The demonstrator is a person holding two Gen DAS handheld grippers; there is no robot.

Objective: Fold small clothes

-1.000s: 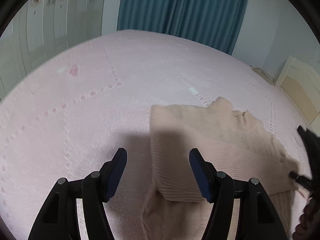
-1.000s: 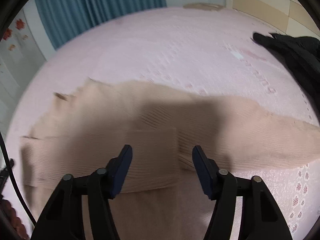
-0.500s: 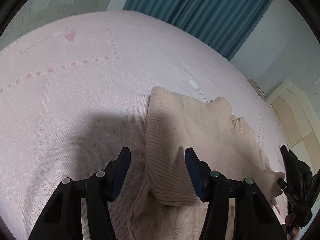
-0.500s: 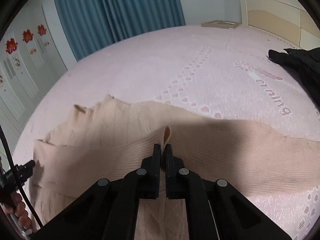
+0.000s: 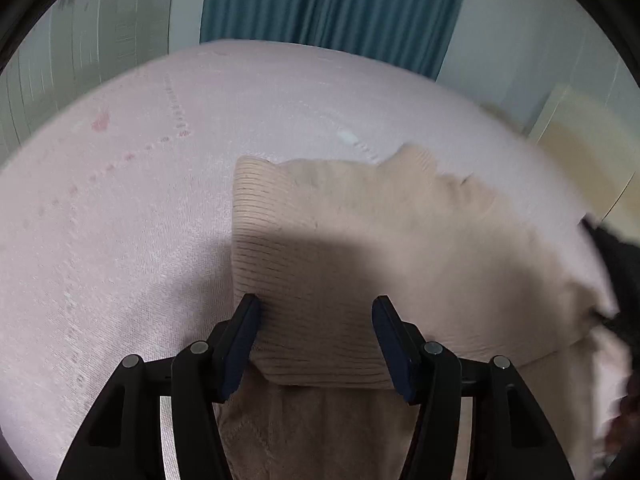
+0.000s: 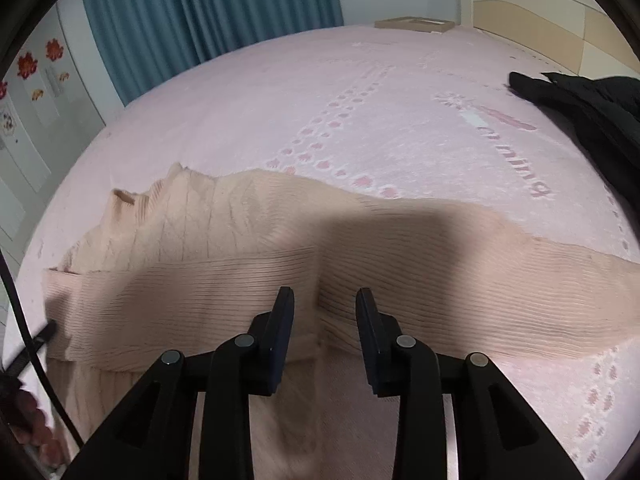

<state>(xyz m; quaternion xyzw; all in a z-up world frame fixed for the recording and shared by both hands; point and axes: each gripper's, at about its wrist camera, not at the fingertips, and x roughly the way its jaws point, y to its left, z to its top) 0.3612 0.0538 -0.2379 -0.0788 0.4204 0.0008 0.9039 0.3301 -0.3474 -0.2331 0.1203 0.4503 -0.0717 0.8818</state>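
A beige knit sweater (image 5: 400,232) lies on the pink bedspread (image 5: 140,220), with one ribbed sleeve folded across its body. My left gripper (image 5: 316,312) hovers over the folded sleeve's left end. Its jaws are opening, the ribbed cloth lies under and between them, and no pad presses on it. In the right wrist view the sweater (image 6: 224,248) stretches from left to right. My right gripper (image 6: 325,304) is opening above a raised crease in the sleeve. That crease stands between the jaws, free of both pads.
A black garment (image 6: 580,108) lies on the bed at the right, and its blurred edge (image 5: 620,264) shows in the left wrist view. Behind the bed are a teal curtain (image 5: 332,8) and a pale headboard (image 6: 540,12). A flat box (image 6: 414,24) rests at the bed's far edge.
Half a second ago the right gripper was shut on a pinch of the sleeve; now its jaws are apart and the pinch has dropped to a low crease. The left gripper has shifted right, over the sleeve.
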